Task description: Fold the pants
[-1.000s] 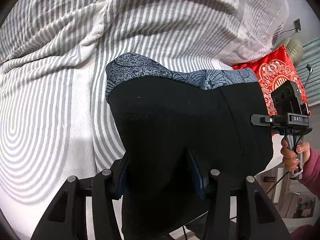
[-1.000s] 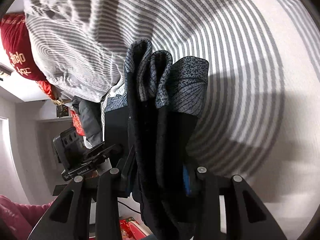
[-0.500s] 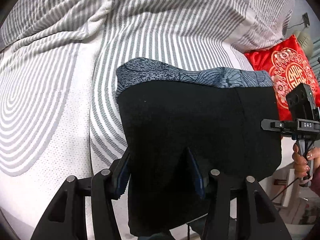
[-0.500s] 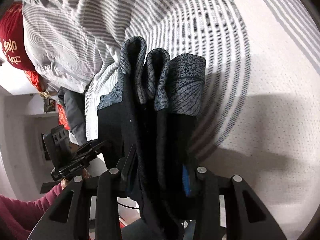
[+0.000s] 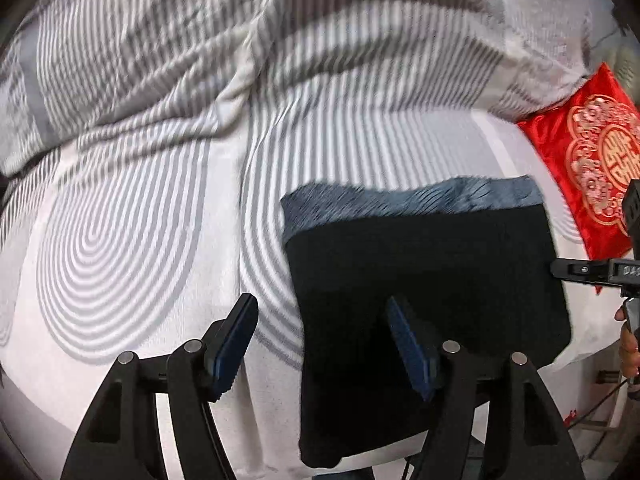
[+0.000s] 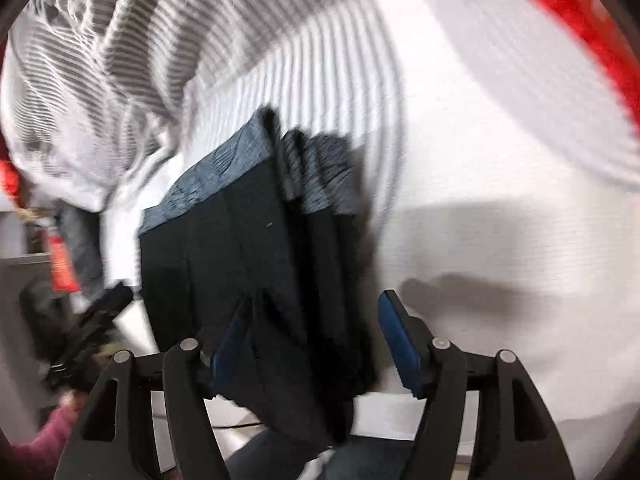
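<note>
Your pants [image 5: 424, 280] lie folded on the bed [image 5: 132, 240], near edge hanging off it. Your left gripper [image 5: 324, 344] and right gripper [image 6: 316, 336] both gape wide; motion blur smears the right view.

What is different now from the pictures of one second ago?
Both hand-held grippers have opened: the left and the right each let go of the folded pants, which now lie on the striped bedspread. The red cushion stays at the bed's edge.
</note>
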